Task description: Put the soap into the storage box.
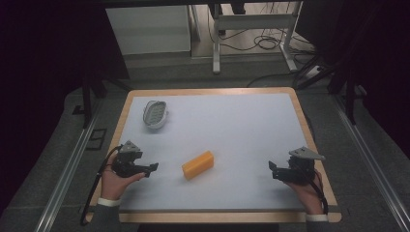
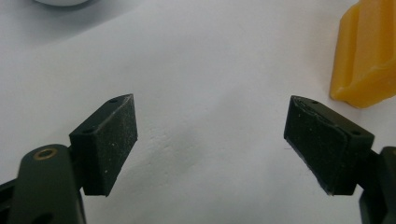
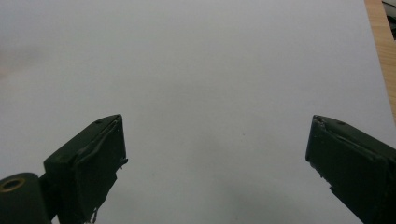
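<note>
- Work status: nothing is grasped yet. The yellow block [image 1: 197, 165] lies free on the white mat [image 1: 232, 130], and no jaw touches it. Judged from this layout, the approach, the grasp and any transfer all remain to be done.
- Left gripper [image 1: 151, 167]: released. In the left gripper view the two black pads [image 2: 109, 142] stand wide apart with bare mat between them. In the high view it rests at the left side of the mat, jaws pointing toward the block, near it but apart from it.
- Right gripper [image 1: 272, 170]: released. In the right gripper view its jaws stand wide apart over bare mat. In the high view it sits at the right side of the mat, well apart from the block.
- Block position: near the middle of the mat's front half, between the two grippers and closer to the left one. It lies flat, long axis running diagonally.
- Block appearance: an elongated yellow-orange bar, matte, with rounded edges. The left gripper view shows one end of the yellow block [image 2: 366, 56] with a groove or step along its side.
- Other item: a small pale oval dish [image 1: 155, 114] with a perforated insert sits at the mat's far left, well apart from the block. Its role cannot be determined.
</note>
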The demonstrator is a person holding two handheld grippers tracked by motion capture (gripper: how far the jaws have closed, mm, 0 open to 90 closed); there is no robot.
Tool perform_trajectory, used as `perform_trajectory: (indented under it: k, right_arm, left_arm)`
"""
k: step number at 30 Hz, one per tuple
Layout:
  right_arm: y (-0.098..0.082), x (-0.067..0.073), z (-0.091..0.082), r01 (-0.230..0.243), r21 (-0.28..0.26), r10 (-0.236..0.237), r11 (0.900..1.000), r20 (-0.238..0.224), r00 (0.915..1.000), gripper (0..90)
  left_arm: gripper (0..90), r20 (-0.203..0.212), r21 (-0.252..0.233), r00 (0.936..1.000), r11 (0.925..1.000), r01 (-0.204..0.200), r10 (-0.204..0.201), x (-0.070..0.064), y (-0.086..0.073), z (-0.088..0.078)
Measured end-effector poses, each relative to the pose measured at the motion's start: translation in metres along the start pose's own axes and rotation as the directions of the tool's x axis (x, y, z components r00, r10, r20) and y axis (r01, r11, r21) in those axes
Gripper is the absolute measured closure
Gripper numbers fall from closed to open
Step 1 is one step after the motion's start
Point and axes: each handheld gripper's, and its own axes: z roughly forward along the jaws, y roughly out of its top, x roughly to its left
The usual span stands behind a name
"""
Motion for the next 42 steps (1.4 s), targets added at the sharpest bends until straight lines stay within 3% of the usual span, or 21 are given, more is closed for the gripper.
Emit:
perform_trajectory:
  k: [9,18,23,29,42]
  right_arm:
    - [-0.003,-0.004,-0.004,-0.016,-0.006,0.016,1.0,0.008,0.9998,5.0]
    - [-0.004,-0.01,-0.005,-0.021,-0.003,0.021,1.0,0.007,0.9997,5.4]
    - [-0.005,-0.014,-0.005,-0.024,-0.004,0.024,1.0,0.004,0.9997,5.4]
    - [-0.006,-0.014,-0.006,-0.028,-0.003,0.029,1.0,0.011,0.9995,5.4]
    - [-0.007,-0.017,-0.008,-0.045,-0.006,0.045,0.999,0.016,0.9988,5.4]
  left_arm:
    - [18.0,-0.006,-0.015,1.0,0.9999,-0.005,0.005,-0.002,0.003,-0.006]
    - [19.1,0.01,0.002,0.9997,0.9998,-0.022,0.022,-0.004,0.012,-0.012]
    - [19.1,0.031,0.009,0.999,0.9994,-0.033,0.033,-0.004,0.024,-0.025]
    - [18.7,0.087,-0.005,0.9942,0.998,-0.063,0.063,-0.013,0.043,-0.039]
    - [18.6,0.136,0.056,0.9846,0.9914,-0.118,0.11,-0.029,0.063,-0.024]
